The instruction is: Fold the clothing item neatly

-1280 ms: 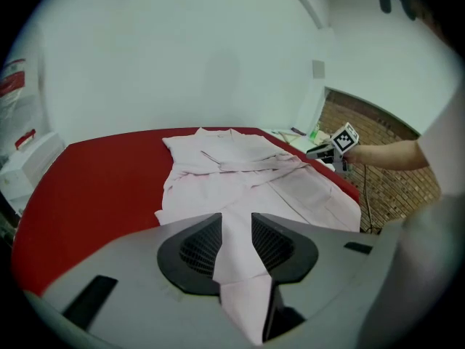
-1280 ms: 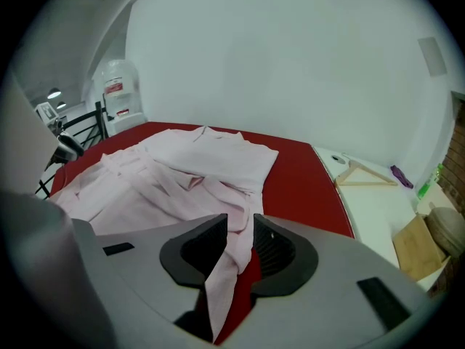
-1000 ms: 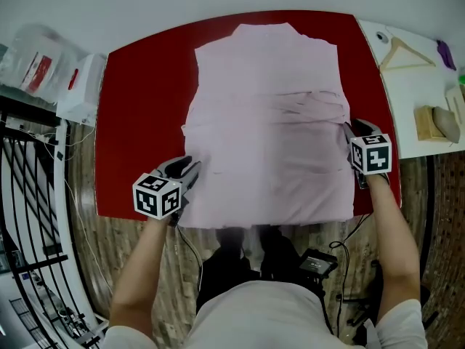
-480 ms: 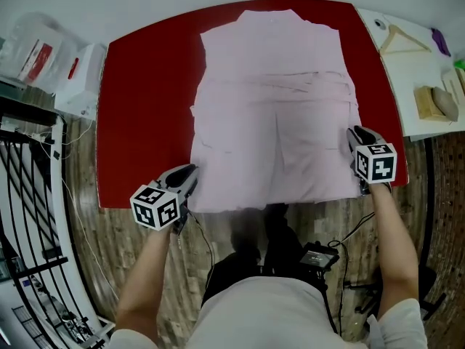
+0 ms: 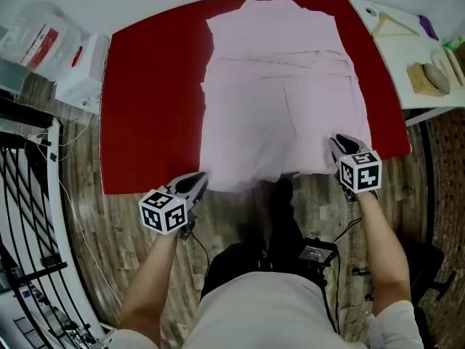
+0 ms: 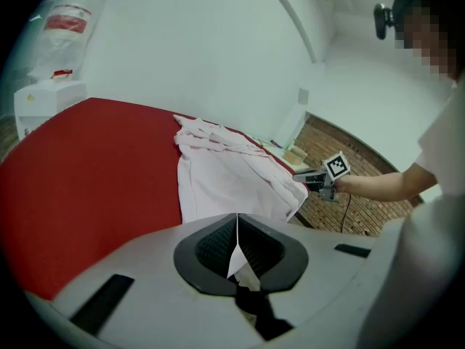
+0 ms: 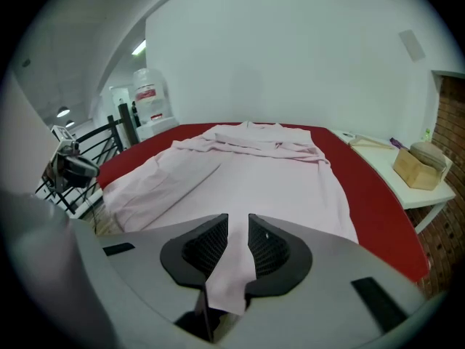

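There is one pink cloth (image 5: 280, 86) and it lies flat on one red table (image 5: 152, 100). The cloth is soft and thin, with long creases, and some bunched folds lie across its far part. Its near edge reaches the front rim of the table. The table top is smooth, and its far edge looks curved. There are two grippers, one in each hand, and both are grey and hard. Each one has one cube with black and white square marks, the left cube (image 5: 163, 211) and the right cube (image 5: 360, 171). The left gripper (image 5: 196, 182) is at the near left corner of the cloth. Its jaws have just closed, and they pinch a thin edge of the cloth between the ribbed black pads. The right gripper (image 5: 338, 145) is at the near right corner. Its jaws stand a little apart and squeeze a thicker fold of the cloth. To the right is one white side table (image 5: 396, 46) with one wooden hanger (image 5: 392, 24) shaped like a triangle. The floor (image 5: 123, 224) is made of wood planks.
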`<action>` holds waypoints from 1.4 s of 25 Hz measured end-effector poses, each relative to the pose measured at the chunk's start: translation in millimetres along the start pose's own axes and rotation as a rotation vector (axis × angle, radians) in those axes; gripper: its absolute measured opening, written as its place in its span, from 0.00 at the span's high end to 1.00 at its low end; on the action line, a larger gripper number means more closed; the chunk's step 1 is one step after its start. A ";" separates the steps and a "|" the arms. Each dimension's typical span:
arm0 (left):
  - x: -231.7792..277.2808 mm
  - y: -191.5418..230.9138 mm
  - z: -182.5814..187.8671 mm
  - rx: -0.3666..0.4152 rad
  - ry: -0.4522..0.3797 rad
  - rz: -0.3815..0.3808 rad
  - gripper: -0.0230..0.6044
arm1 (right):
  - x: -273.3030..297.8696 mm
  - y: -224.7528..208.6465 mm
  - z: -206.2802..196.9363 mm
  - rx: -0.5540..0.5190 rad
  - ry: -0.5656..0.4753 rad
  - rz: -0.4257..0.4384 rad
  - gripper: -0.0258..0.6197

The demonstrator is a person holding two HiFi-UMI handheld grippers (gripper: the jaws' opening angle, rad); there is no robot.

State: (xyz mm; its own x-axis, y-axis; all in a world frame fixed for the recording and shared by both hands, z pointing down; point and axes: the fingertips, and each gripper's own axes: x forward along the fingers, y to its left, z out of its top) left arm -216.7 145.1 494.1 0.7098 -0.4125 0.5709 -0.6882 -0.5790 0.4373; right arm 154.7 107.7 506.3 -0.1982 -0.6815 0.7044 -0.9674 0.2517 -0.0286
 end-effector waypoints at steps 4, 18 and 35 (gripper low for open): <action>-10.0 -4.5 -19.7 -0.010 0.000 -0.028 0.95 | -8.1 25.8 -14.0 0.008 -0.010 -0.002 0.82; -18.8 -15.7 -68.9 -0.045 -0.006 -0.070 0.82 | -22.5 125.2 -49.6 -0.042 -0.039 0.090 0.82; 7.5 -8.7 -110.0 -0.079 0.022 -0.080 0.74 | 47.6 207.5 -94.5 -0.106 0.053 0.335 0.82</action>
State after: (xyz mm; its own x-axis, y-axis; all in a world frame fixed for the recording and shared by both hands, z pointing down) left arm -222.0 224.4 571.0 0.7600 -0.3511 0.5470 -0.6398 -0.5521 0.5346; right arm -40.6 192.4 600.9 -0.4908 -0.5131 0.7041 -0.8275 0.5274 -0.1924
